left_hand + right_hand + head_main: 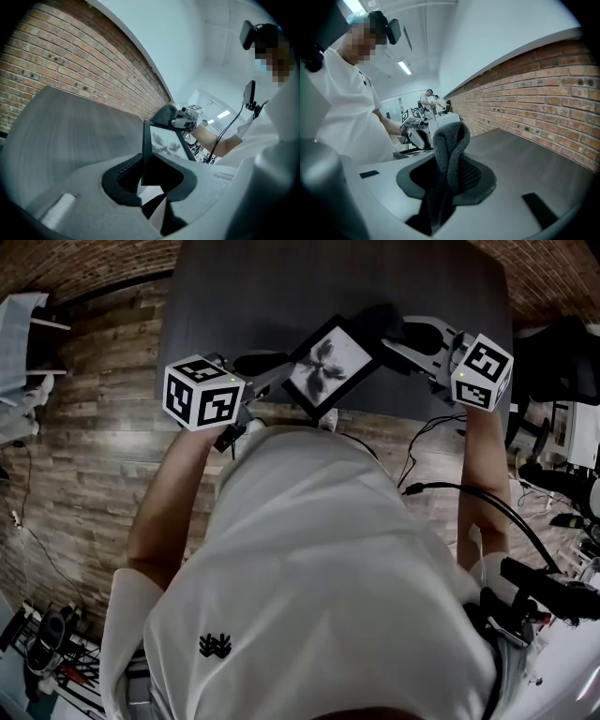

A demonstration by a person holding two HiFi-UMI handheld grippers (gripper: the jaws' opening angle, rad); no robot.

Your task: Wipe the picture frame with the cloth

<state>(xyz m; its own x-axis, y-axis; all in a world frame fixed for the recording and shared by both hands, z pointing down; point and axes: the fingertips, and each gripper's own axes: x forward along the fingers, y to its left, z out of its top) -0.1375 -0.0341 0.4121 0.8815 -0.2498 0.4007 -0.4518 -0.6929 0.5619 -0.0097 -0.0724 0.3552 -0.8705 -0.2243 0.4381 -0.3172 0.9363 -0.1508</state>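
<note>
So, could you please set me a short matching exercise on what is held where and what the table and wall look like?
Column one:
1. picture frame
2. cloth
3. table
4. wall

Column two:
A. dark grey
B. clamped between the jaws of the right gripper
C. brown brick
D. clamped by its edge between the jaws of the left gripper

Right pairs: 1-D, 2-B, 3-A, 4-C.
</note>
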